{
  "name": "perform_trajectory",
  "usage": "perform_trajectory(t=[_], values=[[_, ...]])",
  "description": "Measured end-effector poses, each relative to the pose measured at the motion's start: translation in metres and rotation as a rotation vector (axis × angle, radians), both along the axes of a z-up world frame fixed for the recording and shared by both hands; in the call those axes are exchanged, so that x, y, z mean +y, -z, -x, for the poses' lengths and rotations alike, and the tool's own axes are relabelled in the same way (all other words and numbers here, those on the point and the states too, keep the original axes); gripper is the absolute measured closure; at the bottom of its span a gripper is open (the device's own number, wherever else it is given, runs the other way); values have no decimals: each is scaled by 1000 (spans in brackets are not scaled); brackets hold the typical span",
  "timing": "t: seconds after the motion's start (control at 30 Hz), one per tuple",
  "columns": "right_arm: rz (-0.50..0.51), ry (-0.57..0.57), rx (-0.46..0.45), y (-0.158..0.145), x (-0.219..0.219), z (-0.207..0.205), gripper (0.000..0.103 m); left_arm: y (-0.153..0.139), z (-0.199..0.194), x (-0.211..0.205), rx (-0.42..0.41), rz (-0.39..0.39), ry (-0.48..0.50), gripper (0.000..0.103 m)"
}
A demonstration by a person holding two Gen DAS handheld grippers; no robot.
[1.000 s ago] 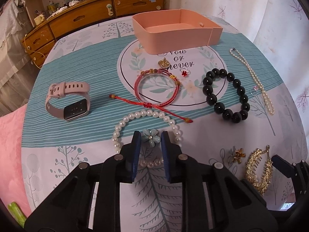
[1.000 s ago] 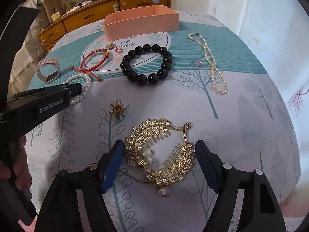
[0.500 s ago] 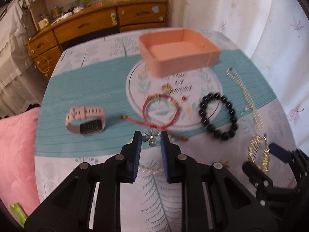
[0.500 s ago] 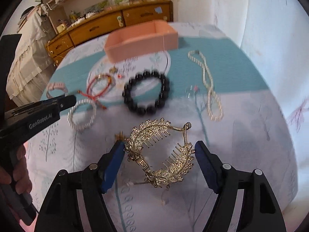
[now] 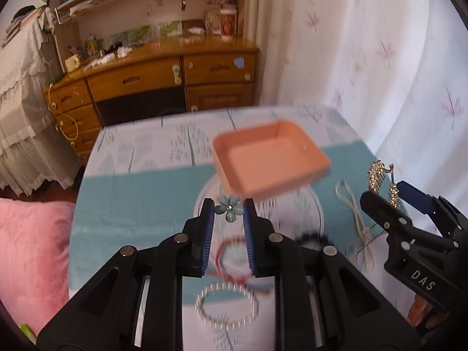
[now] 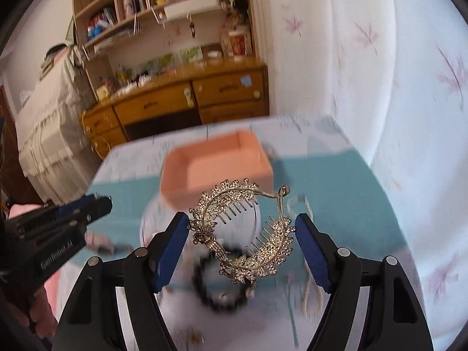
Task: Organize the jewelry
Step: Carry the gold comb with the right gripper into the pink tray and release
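A wooden dresser (image 5: pixel 163 84) is standing behind the cloth-covered counter (image 5: pixel 131 193), where the pink tray (image 5: pixel 269 161) is sitting. The left gripper (image 5: pixel 228 207) is holding its jaws narrowly clamped on a blue flower ornament (image 5: pixel 229 206), raised above the counter. The right gripper (image 6: pixel 241 228) is gripping a gold hair comb (image 6: pixel 242 231) between wide-set jaws, near the tray.

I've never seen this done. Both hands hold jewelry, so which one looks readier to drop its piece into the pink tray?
Probably the left gripper: its small blue flower charm hangs just short of the pink rectangular tray. The right gripper, clamping the gold comb-shaped hairpiece, looks almost equally near.
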State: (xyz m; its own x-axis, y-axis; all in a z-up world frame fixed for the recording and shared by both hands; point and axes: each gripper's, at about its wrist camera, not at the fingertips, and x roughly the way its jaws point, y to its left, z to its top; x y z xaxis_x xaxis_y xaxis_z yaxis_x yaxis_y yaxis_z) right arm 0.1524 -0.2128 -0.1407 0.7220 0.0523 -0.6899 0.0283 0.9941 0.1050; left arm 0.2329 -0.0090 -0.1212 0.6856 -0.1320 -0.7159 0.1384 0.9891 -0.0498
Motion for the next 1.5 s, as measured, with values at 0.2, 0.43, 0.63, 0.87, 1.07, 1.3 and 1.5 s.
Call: perform_trajectory(t=[0.2, 0.43, 0.63, 0.87, 1.07, 1.3, 1.5], values=[[-9, -48, -136, -33, 1, -55, 28, -23, -39, -1, -73, 54, -32, 86], [-42, -135, -187, -46, 6, -124, 28, -25, -86, -7, -103, 132, -64, 86], [-59, -197, -154, -21, 3, -193, 28, 9, -124, -12, -51, 150, -67, 86], [-57, -217, -16, 51, -5, -239, 28, 64, -150, -27, 53, 126, -28, 86], [-6, -241, 55, 93, -9, -251, 13, 77, -157, -21, 96, 92, -73, 55], [19, -202, 23, 88, -20, -232, 11, 57, -139, 3, 67, 154, -118, 40], [-19, -136, 14, 73, -23, -173, 8, 42, -96, 4, 14, 85, -76, 39]])
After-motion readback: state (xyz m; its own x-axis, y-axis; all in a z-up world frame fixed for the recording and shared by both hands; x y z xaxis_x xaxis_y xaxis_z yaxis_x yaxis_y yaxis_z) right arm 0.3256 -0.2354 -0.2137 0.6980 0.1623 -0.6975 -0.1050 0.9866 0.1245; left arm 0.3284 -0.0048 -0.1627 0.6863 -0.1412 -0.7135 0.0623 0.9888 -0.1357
